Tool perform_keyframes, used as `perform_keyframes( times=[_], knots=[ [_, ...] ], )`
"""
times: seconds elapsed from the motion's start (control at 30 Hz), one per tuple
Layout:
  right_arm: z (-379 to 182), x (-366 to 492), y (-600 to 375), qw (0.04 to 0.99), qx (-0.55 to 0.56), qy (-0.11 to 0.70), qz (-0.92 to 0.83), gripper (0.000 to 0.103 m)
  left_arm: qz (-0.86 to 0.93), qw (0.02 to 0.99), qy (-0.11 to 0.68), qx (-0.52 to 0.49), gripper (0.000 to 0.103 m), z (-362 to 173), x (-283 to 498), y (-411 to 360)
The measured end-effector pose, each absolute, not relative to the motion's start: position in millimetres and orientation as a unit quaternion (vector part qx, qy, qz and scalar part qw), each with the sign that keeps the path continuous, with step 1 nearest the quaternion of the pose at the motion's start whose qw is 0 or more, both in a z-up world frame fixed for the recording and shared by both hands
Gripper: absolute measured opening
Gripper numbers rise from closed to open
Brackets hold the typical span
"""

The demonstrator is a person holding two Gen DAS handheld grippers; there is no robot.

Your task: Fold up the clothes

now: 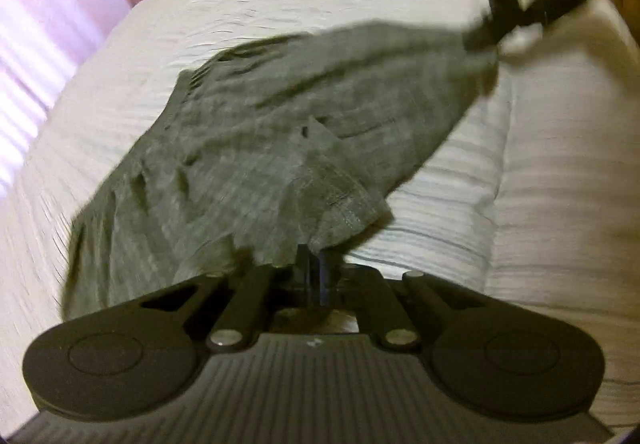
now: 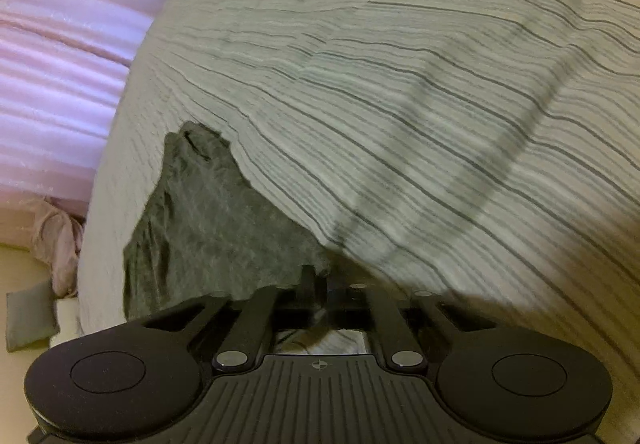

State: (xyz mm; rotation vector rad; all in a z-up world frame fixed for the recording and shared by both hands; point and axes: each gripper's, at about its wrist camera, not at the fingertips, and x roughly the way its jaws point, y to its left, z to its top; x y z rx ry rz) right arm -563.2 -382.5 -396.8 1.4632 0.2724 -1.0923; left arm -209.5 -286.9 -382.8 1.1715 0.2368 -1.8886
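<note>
The grey garment lies spread on the striped white bedspread, running in the left wrist view from the 6 o'clock edge up toward 1 o'clock. The left gripper has its jaws together, pinched on the near hem of the cloth at 6 o'clock. At 1 o'clock in that same view the right gripper meets the far corner of the garment, and its own camera shows its jaws drawn together on grey fabric at 6 o'clock, the cloth trailing off toward 8 o'clock. Both views are smeared, so how deep either bite goes is hard to judge. The chief risk, as I read it, is a thin pinch slipping free once the cloth is lifted, dropping one corner and skewing the fold; a jaw may also have nipped the bedspread beneath, dragging it along
</note>
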Motion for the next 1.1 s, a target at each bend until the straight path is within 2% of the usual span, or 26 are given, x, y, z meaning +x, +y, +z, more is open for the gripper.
perform_keyframes(
  times=[0.1, 0.17, 0.27, 0.4, 0.5, 0.63, 0.77, 0.83, 0.87, 0.97, 1.0, 1.03, 1.1],
  knots=[
    [-379, -563, -381, 0.638, 0.590, 0.120, -0.481, 0.002, -0.806, 0.429, 0.200, 0.355, 0.001, -352, -170, -274],
    [-362, -564, -379, 0.663, 0.554, 0.119, -0.489, 0.002, -0.822, 0.415, 0.240, 0.309, 0.000, -341, -147, -260],
    [-350, -567, -375, 0.668, 0.528, 0.133, -0.507, 0.002, -0.818, 0.384, 0.254, 0.345, 0.001, -349, -144, -246],
    [-383, -570, -376, 0.571, 0.562, 0.217, -0.558, 0.003, -0.816, 0.344, 0.242, 0.397, 0.005, -368, -172, -228],
    [-381, -573, -370, 0.554, 0.554, 0.211, -0.584, 0.003, -0.825, 0.340, 0.277, 0.356, 0.018, -359, -177, -214],
    [-359, -553, -358, 0.601, 0.505, 0.227, -0.576, 0.003, -0.769, 0.430, 0.370, 0.295, 0.020, -350, -136, -205],
    [-351, -508, -346, 0.656, 0.482, 0.265, -0.517, 0.005, -0.663, 0.549, 0.451, 0.236, 0.028, -338, -61, -200],
    [-352, -480, -340, 0.678, 0.475, 0.276, -0.488, 0.045, -0.604, 0.606, 0.473, 0.210, 0.032, -330, -22, -197],
    [-353, -466, -336, 0.687, 0.474, 0.273, -0.478, 0.073, -0.584, 0.627, 0.473, 0.205, 0.035, -328, -7, -197],
    [-349, -429, -326, 0.719, 0.467, 0.265, -0.441, 0.070, -0.552, 0.665, 0.455, 0.216, 0.037, -326, 25, -204],
    [-350, -417, -325, 0.727, 0.466, 0.269, -0.425, 0.057, -0.547, 0.672, 0.446, 0.223, 0.037, -327, 33, -208],
    [-350, -405, -324, 0.735, 0.466, 0.274, -0.410, 0.051, -0.551, 0.673, 0.435, 0.234, 0.037, -328, 37, -212],
    [-350, -383, -321, 0.750, 0.455, 0.284, -0.387, 0.047, -0.569, 0.663, 0.403, 0.273, 0.037, -332, 35, -225]
  ],
)
